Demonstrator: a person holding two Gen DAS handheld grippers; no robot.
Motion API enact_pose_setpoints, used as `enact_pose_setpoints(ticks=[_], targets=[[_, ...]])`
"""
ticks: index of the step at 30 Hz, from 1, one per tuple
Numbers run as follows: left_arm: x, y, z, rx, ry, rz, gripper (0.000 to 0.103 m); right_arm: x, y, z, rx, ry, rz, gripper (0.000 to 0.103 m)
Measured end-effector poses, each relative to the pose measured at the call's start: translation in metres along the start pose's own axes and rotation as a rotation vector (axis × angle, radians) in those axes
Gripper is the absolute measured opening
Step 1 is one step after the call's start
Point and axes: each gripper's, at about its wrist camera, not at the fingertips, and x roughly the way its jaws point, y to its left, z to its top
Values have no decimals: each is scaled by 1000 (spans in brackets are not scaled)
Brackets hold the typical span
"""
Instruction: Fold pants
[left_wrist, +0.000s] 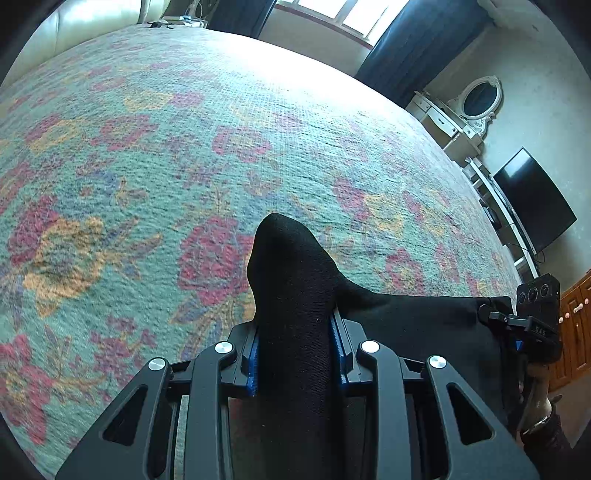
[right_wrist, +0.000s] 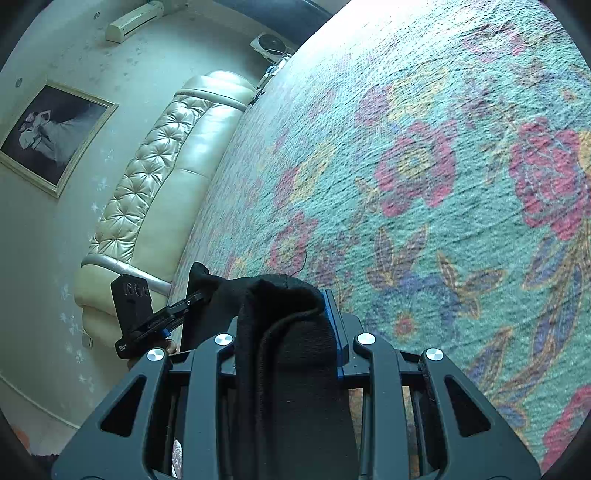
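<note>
The black pants are held up above a floral bedspread. My left gripper is shut on a bunched edge of the pants, which sticks up between its blue pads. The cloth stretches right to my right gripper, seen at the far right. In the right wrist view my right gripper is shut on the other end of the pants, with a seam showing. My left gripper shows at the left there, clamped on the cloth.
The teal bedspread with pink flowers fills both views. A cream tufted headboard runs along the bed's edge. A dresser with an oval mirror and a black TV stand by the wall.
</note>
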Motion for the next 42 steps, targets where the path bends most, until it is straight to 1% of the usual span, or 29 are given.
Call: enact_pose_setpoints(ticks=[6,10,12,15,21,30,42], targets=[[15,5,27,8,-6,30,31,19,-1,34,4,-19,2,28],[22,11,40,4,-3,41,31,33,-2,51,4,-22,3,28],[25,13,45,-2,2,44,31,38,-4,57,10,-20,3,28],[29,17,43,-15,10,39,31,46,-11,63,34,-17,12,28],[34,21,42,-21,13,33,31,50,-29,63,83,-19,40,28],[39,29,43,-33,5,14,32,49,-39,57,96,-26,62,28],[43,34,45,-40,-6,-9,35,38,-56,49,94,-42,84,27]])
